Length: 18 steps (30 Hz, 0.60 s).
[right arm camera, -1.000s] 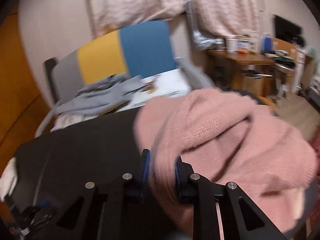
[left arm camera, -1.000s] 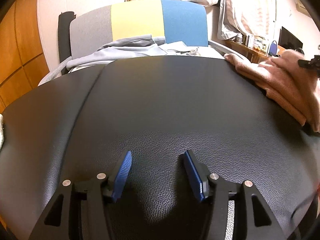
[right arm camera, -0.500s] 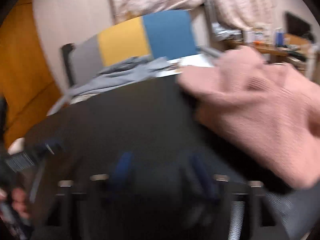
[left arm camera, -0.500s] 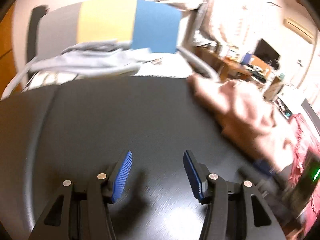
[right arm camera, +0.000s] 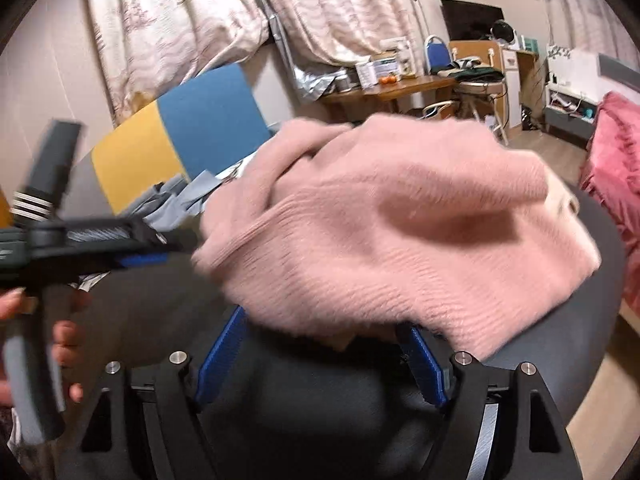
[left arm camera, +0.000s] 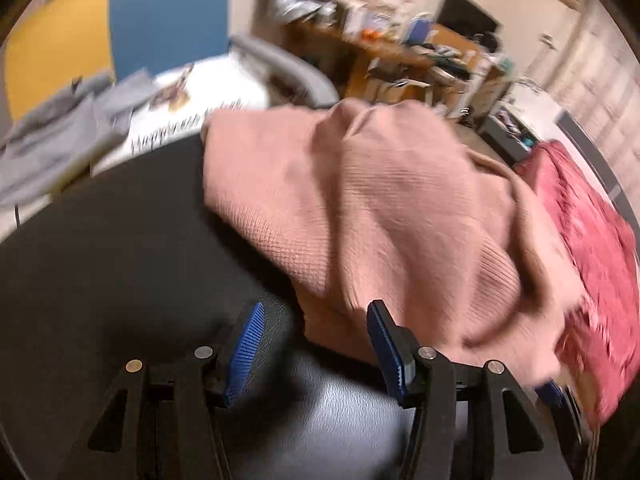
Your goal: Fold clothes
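Observation:
A pink knit sweater lies crumpled on the right part of the black leather table. My left gripper is open, and the sweater's near edge lies just ahead of its blue pads. In the right wrist view the sweater bulges over the tips of my right gripper, which is open wide with nothing clamped. The left gripper shows there at the left, held by a hand, its tips close to the sweater's left edge.
Grey clothes lie on a bed behind the table, against a yellow and blue headboard. A red blanket lies to the right. A cluttered desk and curtains stand at the back.
My right gripper has let go of the pink sweater and now stands open. The left gripper has swung right from bare table toward the sweater.

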Each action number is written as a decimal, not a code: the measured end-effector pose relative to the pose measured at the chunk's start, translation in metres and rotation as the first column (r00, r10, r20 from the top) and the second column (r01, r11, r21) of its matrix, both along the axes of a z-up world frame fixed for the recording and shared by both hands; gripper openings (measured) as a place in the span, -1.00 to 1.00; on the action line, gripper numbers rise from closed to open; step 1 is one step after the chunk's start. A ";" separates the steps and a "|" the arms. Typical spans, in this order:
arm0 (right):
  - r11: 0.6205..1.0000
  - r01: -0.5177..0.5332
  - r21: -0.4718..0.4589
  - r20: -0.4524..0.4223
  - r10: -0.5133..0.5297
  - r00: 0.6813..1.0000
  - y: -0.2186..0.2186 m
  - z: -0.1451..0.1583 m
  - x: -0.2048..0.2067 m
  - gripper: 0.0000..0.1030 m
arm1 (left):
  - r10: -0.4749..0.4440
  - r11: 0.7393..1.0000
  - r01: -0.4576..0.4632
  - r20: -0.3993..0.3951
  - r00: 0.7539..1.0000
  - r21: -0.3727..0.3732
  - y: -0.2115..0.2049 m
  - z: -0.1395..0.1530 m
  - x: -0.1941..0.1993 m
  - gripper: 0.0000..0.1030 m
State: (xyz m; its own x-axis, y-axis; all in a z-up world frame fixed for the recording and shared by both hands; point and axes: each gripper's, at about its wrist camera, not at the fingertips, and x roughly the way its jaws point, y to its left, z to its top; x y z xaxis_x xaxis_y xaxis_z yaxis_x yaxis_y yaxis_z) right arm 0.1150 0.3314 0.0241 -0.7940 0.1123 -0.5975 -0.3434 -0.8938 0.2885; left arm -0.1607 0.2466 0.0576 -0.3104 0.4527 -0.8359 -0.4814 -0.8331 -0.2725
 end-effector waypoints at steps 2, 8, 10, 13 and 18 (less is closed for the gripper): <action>1.000 0.005 0.000 -0.003 -0.005 1.000 0.005 0.000 0.007 0.51 | 0.026 0.996 -0.030 0.056 0.998 0.079 0.000 -0.005 -0.003 0.06; 1.000 0.019 -0.001 -0.013 -0.019 1.000 0.018 -0.001 0.027 0.52 | 0.005 0.997 -0.014 0.104 0.995 0.080 0.029 -0.026 -0.008 0.10; 1.000 0.023 -0.002 -0.016 -0.023 1.000 0.023 -0.001 0.034 0.52 | 0.007 1.000 -0.007 0.076 0.997 0.002 0.038 -0.033 -0.010 0.37; 0.995 0.091 0.030 -0.071 -0.089 0.994 0.031 0.010 0.046 0.52 | 0.012 1.000 -0.011 0.071 0.997 -0.026 0.041 -0.039 -0.011 0.83; 0.985 0.164 0.050 -0.022 -0.163 0.986 0.053 0.011 0.029 0.92 | -0.033 0.999 0.032 0.066 0.997 0.014 0.045 -0.041 -0.007 0.12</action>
